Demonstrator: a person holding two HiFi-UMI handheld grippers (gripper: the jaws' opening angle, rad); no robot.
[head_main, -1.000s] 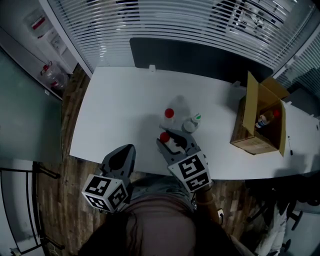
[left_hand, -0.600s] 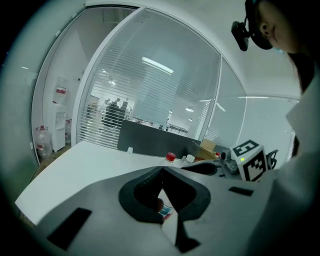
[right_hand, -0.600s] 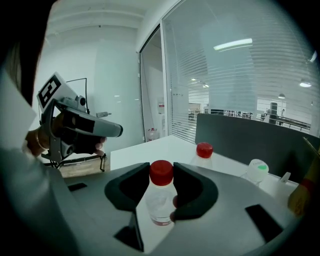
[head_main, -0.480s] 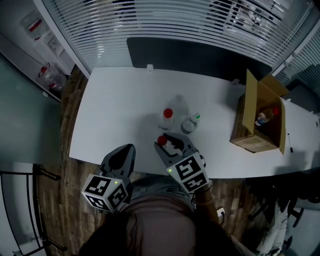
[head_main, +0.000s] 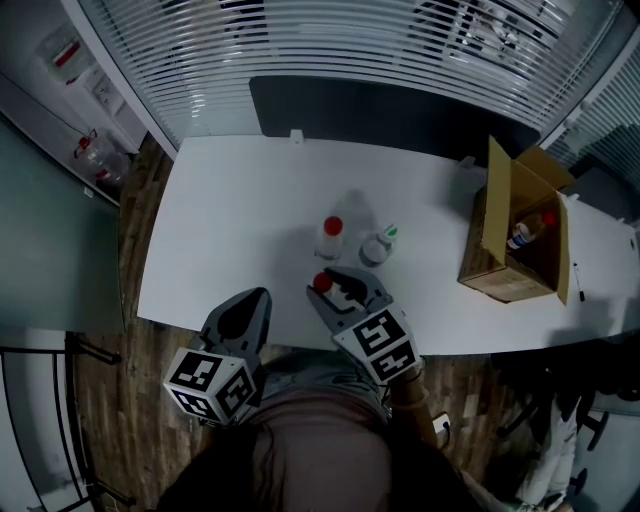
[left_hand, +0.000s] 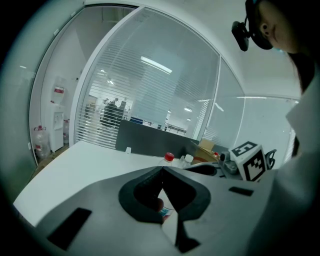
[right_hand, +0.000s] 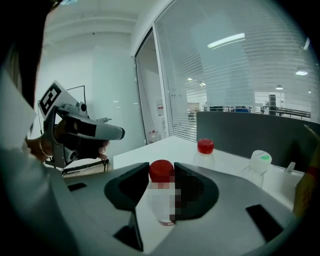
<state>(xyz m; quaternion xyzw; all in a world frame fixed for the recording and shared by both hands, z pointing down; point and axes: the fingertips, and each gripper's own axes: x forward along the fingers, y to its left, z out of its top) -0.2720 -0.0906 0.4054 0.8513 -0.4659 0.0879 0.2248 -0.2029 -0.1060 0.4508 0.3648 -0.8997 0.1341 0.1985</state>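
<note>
Right gripper view: right gripper (right_hand: 161, 175) jaws clamp a clear plastic bottle with red cap (right_hand: 160, 202), upright, by the near edge of the white bench (head_main: 230, 220). Left gripper (left_hand: 161, 172) jaws are closed and empty. Likely hazard: the smooth wall slips and the bottle topples off the edge.

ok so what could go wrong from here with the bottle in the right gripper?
1. The right gripper pinches the held bottle high up, so its smooth clear body could slip or swing.
2. The red-capped bottle and white-capped bottle stand close ahead, and a forward sweep might knock them over.
3. The grip is near the table front edge, so a dropped bottle could roll off.
</note>
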